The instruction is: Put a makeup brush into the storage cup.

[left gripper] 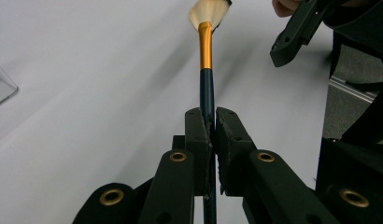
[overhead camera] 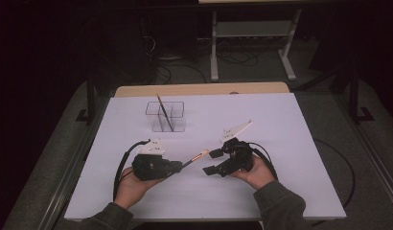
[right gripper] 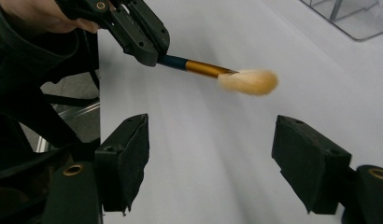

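Brush [left gripper: 206, 88]: dark blue handle, gold ferrule, cream bristles. Gripper [left gripper: 208, 126] black. Table [overhead camera: 281, 124] white.

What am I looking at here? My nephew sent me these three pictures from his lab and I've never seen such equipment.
A person sits at a white table holding a tool in each hand. Each tool is a hand-held gripper with two black jaws. One picture is taken from above the table; the other two come from small cameras riding on each tool.

The left hand-held gripper is shut on a makeup brush with a dark handle, gold collar and pale bristles. The right hand-held gripper is open, holds nothing, and faces the bristles.

Farther back stands a clear divided organizer with another brush leaning in it.
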